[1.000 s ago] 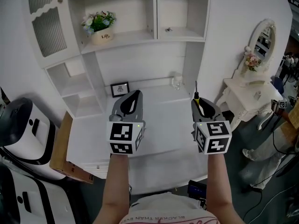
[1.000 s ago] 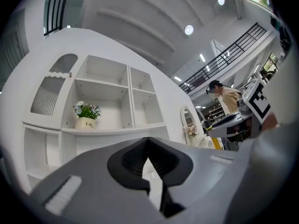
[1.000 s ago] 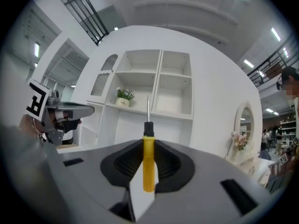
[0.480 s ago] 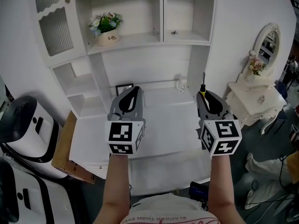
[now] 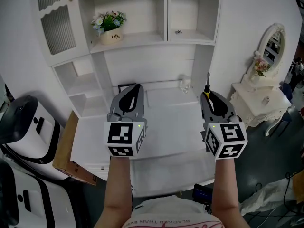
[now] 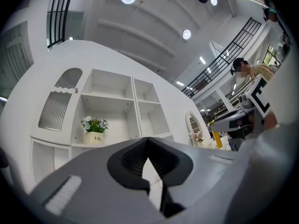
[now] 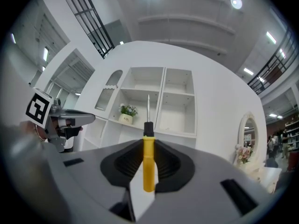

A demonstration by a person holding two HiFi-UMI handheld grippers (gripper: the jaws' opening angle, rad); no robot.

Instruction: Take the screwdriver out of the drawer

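In the last second both my hands have come up a little above the white desk, and now they are almost at rest. My right gripper has kept its fingers pressed on the screwdriver all this time; the grip did not loosen. My left gripper has its fingers closed together with nothing between them, and it hangs at 9 o'clock from the right one.

I judge from this that the main part of the task is done. The tool is high in the air, free of the drawer, which I cannot make out with certainty from the head view. Probably only the putting down remains.

In the head view the screwdriver stands at about 2 o'clock from the middle, at the tip of my right gripper. Its handle is yellow and slim, with a black collar above it, and a thin metal shaft points to 12 o'clock, toward the shelves. It sits straight in the middle of the grip, not tilted.
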